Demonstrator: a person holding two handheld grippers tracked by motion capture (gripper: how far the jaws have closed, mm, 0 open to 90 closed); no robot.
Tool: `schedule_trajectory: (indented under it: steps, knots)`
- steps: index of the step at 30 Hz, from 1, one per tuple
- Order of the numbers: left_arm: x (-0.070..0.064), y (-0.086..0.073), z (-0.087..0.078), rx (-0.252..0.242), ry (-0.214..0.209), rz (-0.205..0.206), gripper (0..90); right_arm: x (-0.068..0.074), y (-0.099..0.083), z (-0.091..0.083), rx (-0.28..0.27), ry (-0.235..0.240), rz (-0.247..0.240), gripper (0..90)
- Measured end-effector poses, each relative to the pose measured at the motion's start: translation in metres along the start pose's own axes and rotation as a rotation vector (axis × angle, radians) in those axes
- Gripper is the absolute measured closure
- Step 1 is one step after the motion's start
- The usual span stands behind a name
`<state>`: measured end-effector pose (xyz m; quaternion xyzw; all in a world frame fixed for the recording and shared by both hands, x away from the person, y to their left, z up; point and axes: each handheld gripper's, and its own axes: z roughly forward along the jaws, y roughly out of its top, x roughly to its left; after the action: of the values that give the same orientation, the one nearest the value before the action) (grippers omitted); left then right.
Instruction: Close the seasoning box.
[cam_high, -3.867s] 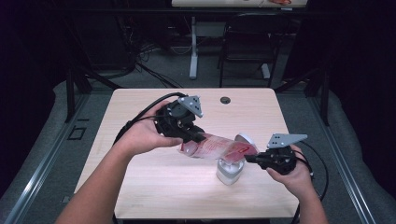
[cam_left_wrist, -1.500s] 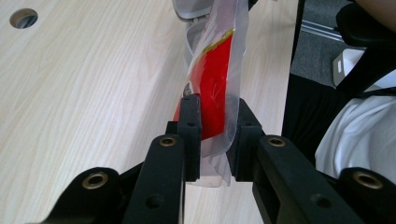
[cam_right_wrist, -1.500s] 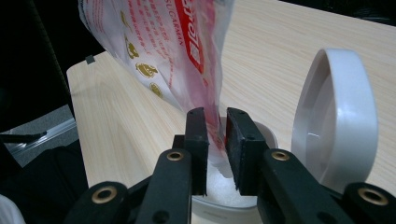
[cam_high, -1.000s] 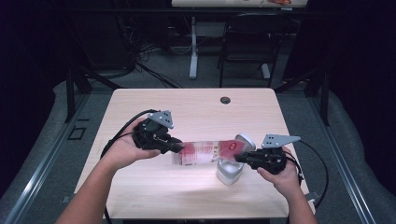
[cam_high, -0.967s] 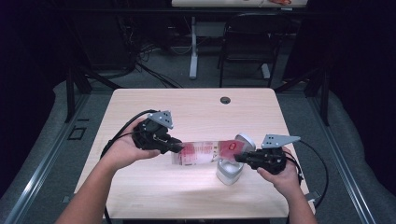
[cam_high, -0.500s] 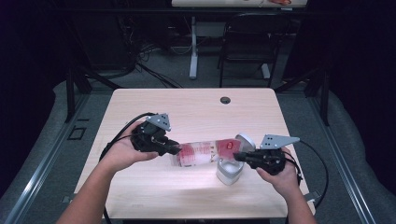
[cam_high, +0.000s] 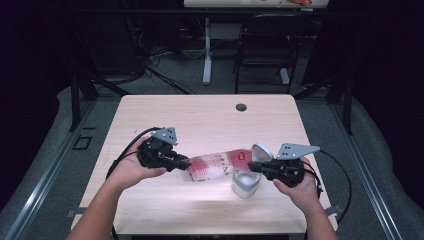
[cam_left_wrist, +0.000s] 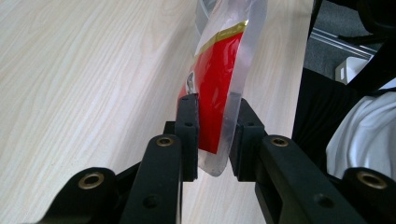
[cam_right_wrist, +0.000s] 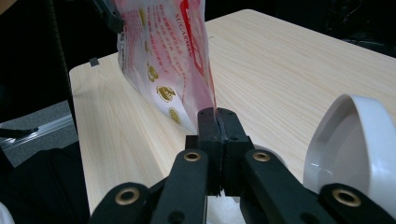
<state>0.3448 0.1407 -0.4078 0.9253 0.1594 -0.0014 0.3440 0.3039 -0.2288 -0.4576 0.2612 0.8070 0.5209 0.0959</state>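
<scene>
The left gripper (cam_high: 184, 164) is closed onto one end of a red and clear plastic pouch (cam_high: 216, 165). In the left gripper view, the pouch edge (cam_left_wrist: 215, 95) is seen clamped between the two black jaws, which stand a narrow gap apart with the film pinched between them. The right gripper (cam_high: 251, 165) is closed on the opposite end of the same pouch. In the right gripper view, its jaws are pressed fully together on a thin corner of the pouch (cam_right_wrist: 168, 51), with no gap visible between the pads.

The pouch is held stretched between the two grippers, roughly level, just above the wooden table (cam_high: 200, 120) near its front half. Red print and small gold emblems are visible on the film.

A white container (cam_high: 245, 184) stands on the table just below and beside the right gripper, with its hinged lid (cam_high: 262, 151) raised upright behind the pouch end. The lid interior (cam_right_wrist: 352, 144) is seen at the right edge of the right gripper view.

The left hand (cam_high: 131, 170) is wrapped around the left gripper body, with the forearm entering from the lower left. The right hand (cam_high: 300, 186) grips the right gripper from behind, with the forearm entering from the lower right. Both grippers point inward toward each other. A black cable (cam_high: 125, 152) trails from the left gripper across the table.
</scene>
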Motion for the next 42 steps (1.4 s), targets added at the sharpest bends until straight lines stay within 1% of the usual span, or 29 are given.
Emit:
schedule_trajectory:
  steps: [3, 6, 8, 12, 18, 24, 28, 32, 34, 36, 38, 42]
  knots:
    - [0.0, -0.004, 0.001, -0.007, 0.0, 0.0, 76.5, 0.001, 0.001, 0.0, 0.003, -0.001, -0.006, 89.9]
    - [0.001, -0.01, 0.003, -0.022, -0.015, -0.006, 76.8, 0.002, 0.003, 0.001, 0.007, 0.003, -0.013, 89.9]
    - [0.002, -0.013, 0.003, -0.021, -0.013, -0.004, 76.9, 0.003, 0.005, 0.001, 0.009, 0.006, -0.018, 90.0]
    - [0.001, -0.016, 0.003, -0.012, 0.004, -0.002, 76.8, 0.005, 0.01, 0.004, 0.023, 0.004, -0.034, 90.0]
    - [0.001, -0.022, 0.002, 0.004, 0.032, 0.006, 76.6, 0.006, 0.015, 0.011, 0.039, 0.01, -0.042, 90.0]
    - [0.005, -0.033, 0.004, -0.022, 0.032, -0.021, 76.4, 0.01, 0.027, 0.016, 0.083, 0.004, -0.081, 90.0]
    - [0.007, -0.037, 0.004, -0.028, 0.034, -0.026, 76.0, 0.012, 0.035, 0.019, 0.108, -0.006, -0.11, 90.0]
    - [0.009, -0.041, 0.004, -0.05, 0.036, -0.035, 75.9, 0.013, 0.04, 0.02, 0.107, -0.003, -0.113, 90.0]
    - [0.01, -0.043, 0.006, -0.046, 0.039, -0.033, 75.8, 0.012, 0.042, 0.021, 0.116, -0.006, -0.119, 90.0]
    - [0.011, -0.044, 0.009, -0.044, 0.041, -0.04, 75.5, 0.012, 0.043, 0.023, 0.118, -0.005, -0.117, 90.0]
    - [0.012, -0.046, 0.012, -0.034, 0.043, -0.04, 75.2, 0.012, 0.045, 0.024, 0.123, -0.002, -0.12, 90.0]
    - [0.014, -0.05, 0.018, -0.027, 0.048, -0.055, 74.6, 0.013, 0.049, 0.027, 0.133, -0.003, -0.13, 90.0]
